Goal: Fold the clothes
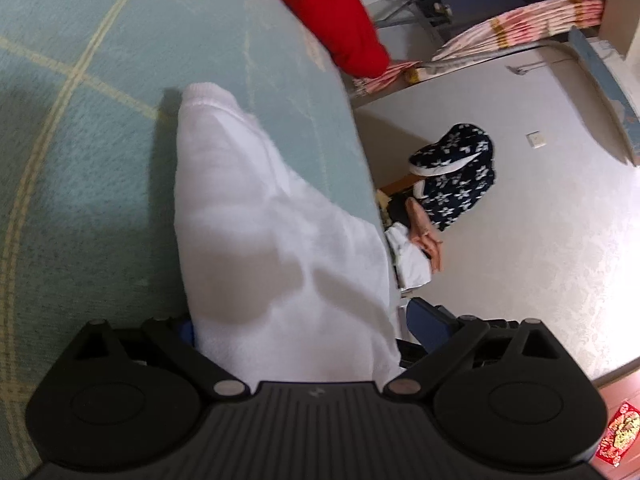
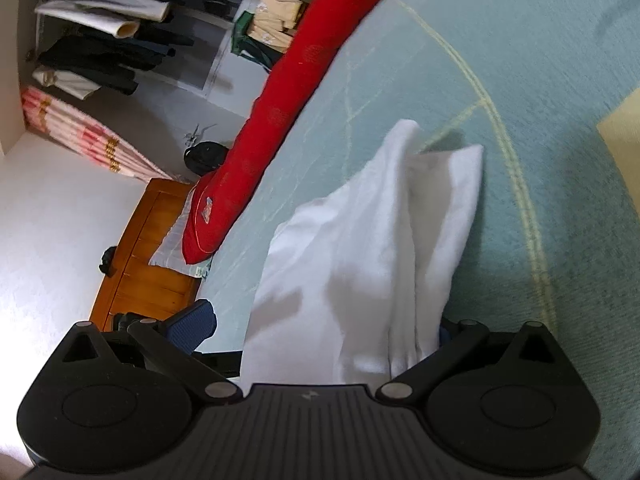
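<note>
White knit cloth fills the middle of both wrist views: we hold a white garment (image 1: 276, 240) up over a pale teal bedspread (image 1: 80, 140) crossed by thin yellow lines. In the left wrist view the garment runs forward from between the left tongs (image 1: 304, 332), ending ahead of them in a ribbed cuff whose tip reaches down toward the bedspread. Its near end bunches over the gap, hiding one blue pad almost fully; the other pad stands clear to the right, so we cannot tell whether these tongs pinch the cloth or are merely draped by it.

In the right wrist view the same garment (image 2: 360, 260) rises from the right tongs (image 2: 320, 336) in gathered vertical folds, hanging forward over the bedspread (image 2: 540, 80). The left blue pad sits well apart from the cloth, the other is buried beneath it, and here too we cannot tell if the grip is made.

Beyond the left tongs, to the upper right, a red pillow (image 1: 332, 20) lies along the bed's edge; from the right tongs it lies forward and left (image 2: 280, 120). A wooden cabinet (image 2: 148, 256) stands left of the right tongs.
</note>
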